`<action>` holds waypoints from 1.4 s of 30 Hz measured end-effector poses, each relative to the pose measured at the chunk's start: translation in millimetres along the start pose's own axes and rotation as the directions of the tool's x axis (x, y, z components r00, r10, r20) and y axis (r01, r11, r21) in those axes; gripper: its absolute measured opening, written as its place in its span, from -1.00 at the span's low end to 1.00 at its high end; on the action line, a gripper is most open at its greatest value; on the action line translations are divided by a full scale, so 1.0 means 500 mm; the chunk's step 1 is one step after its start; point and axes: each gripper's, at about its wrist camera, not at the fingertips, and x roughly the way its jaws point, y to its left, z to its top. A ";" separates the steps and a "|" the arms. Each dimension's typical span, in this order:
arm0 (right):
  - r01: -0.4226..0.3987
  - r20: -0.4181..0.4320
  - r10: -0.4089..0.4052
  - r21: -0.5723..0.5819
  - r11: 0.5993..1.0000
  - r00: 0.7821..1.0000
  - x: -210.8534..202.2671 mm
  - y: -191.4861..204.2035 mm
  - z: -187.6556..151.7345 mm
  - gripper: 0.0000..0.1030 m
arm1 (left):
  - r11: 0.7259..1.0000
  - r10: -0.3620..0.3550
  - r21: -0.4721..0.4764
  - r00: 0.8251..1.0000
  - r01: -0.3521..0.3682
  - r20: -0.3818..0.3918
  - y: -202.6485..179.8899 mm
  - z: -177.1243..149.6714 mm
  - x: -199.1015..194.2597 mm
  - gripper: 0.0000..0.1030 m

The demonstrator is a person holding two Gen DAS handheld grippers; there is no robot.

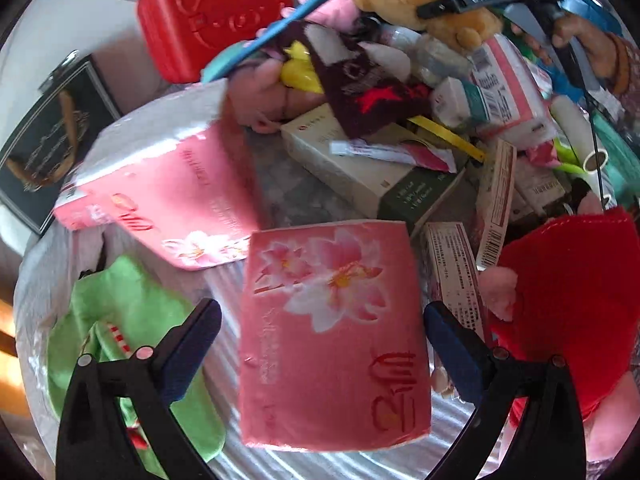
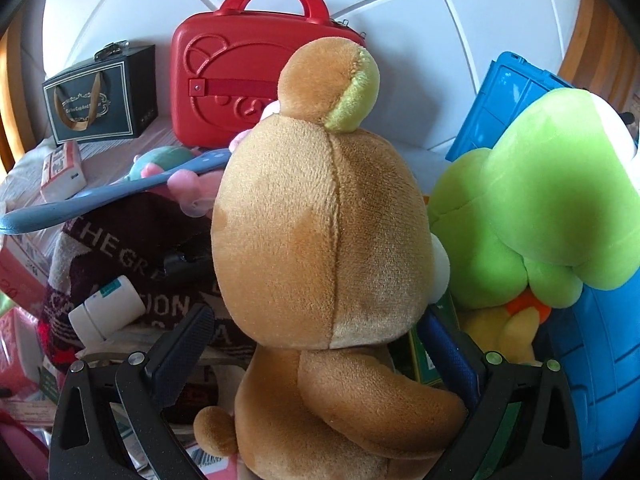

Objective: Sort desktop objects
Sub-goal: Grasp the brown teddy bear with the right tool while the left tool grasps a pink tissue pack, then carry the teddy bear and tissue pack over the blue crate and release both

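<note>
white quilted wall behind

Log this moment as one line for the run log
left gripper: open around pink flowered tissue pack | right gripper: open around brown plush bear
</note>
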 end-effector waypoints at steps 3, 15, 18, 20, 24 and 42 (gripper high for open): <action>0.012 -0.008 -0.012 -0.005 1.000 1.000 0.004 0.006 0.005 1.00 | 1.000 0.019 0.017 0.999 -0.018 -0.041 -0.008 -0.004 0.038 1.00; 0.111 0.002 -0.111 -0.023 0.994 0.994 0.045 0.008 -0.004 0.54 | 0.960 0.248 -0.132 0.969 -0.245 0.003 -0.064 -0.069 0.017 0.72; 0.013 -0.003 -0.013 0.042 0.999 1.000 0.035 -0.012 -0.005 0.30 | 0.938 0.322 -0.135 0.947 -0.318 0.012 -0.089 -0.081 -0.004 0.64; -0.006 0.007 0.005 0.043 0.999 1.000 0.025 -0.015 -0.008 0.26 | 0.929 0.345 -0.152 0.938 -0.338 0.020 -0.095 -0.090 -0.017 0.62; -0.024 0.096 0.018 0.062 0.998 0.995 -0.032 -0.026 -0.009 0.24 | 0.901 0.402 -0.202 0.914 -0.384 0.055 -0.075 -0.073 -0.064 0.60; -0.109 0.403 0.016 0.208 0.972 0.915 -0.525 -0.201 -0.048 0.26 | 0.917 0.388 -0.137 0.751 -0.375 0.535 -0.286 0.293 -0.447 0.60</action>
